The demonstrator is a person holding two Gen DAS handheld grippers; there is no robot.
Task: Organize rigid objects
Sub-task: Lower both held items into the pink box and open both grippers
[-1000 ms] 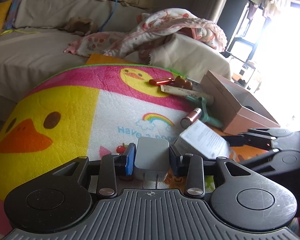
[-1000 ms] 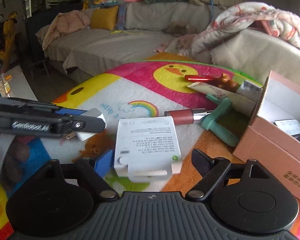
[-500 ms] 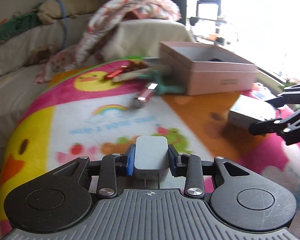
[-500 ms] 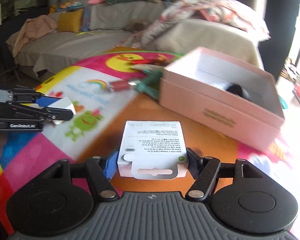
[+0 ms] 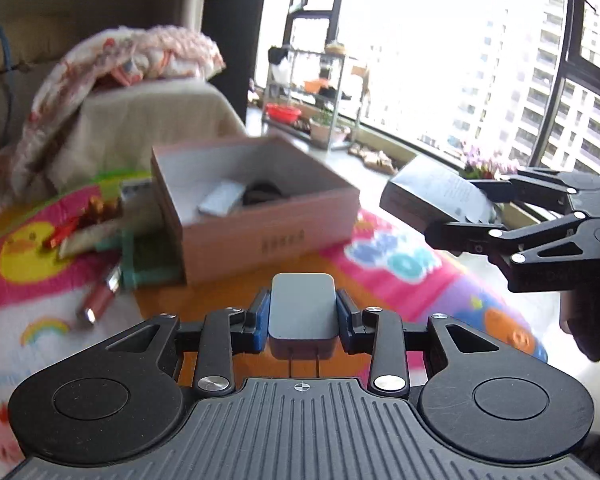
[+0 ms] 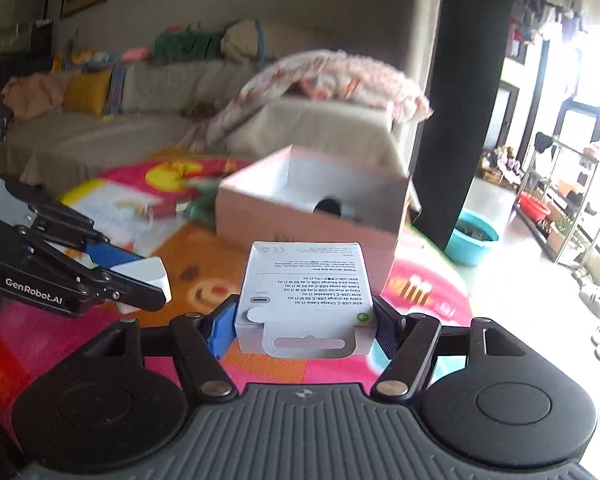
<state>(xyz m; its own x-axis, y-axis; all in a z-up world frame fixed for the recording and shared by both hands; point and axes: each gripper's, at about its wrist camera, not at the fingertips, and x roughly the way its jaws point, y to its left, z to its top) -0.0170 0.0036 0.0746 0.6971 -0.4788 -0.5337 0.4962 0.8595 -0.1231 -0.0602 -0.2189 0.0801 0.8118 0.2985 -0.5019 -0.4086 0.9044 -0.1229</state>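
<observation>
My left gripper (image 5: 302, 316) is shut on a grey wall charger (image 5: 302, 304), prongs toward the camera, held above the mat in front of the open pink box (image 5: 260, 216). My right gripper (image 6: 303, 320) is shut on a white cable box (image 6: 304, 292), held in the air short of the pink box (image 6: 300, 216). The right gripper shows at the right of the left wrist view (image 5: 452, 216) with the cable box (image 5: 432, 196). The left gripper shows at the left of the right wrist view (image 6: 156, 280). The pink box holds a white packet (image 5: 220, 200) and a dark round item (image 5: 264, 192).
A colourful play mat (image 5: 380, 272) covers the table. Left of the box lie a lipstick tube (image 5: 100, 300), a teal tool (image 5: 128, 264) and red and brown small items (image 5: 84, 220). A sofa with a blanket (image 6: 320, 76) stands behind. A teal basin (image 6: 472, 240) sits on the floor.
Both grippers have lifted and swung right toward the pink box, each still holding its object. The box now fills more of both views.
</observation>
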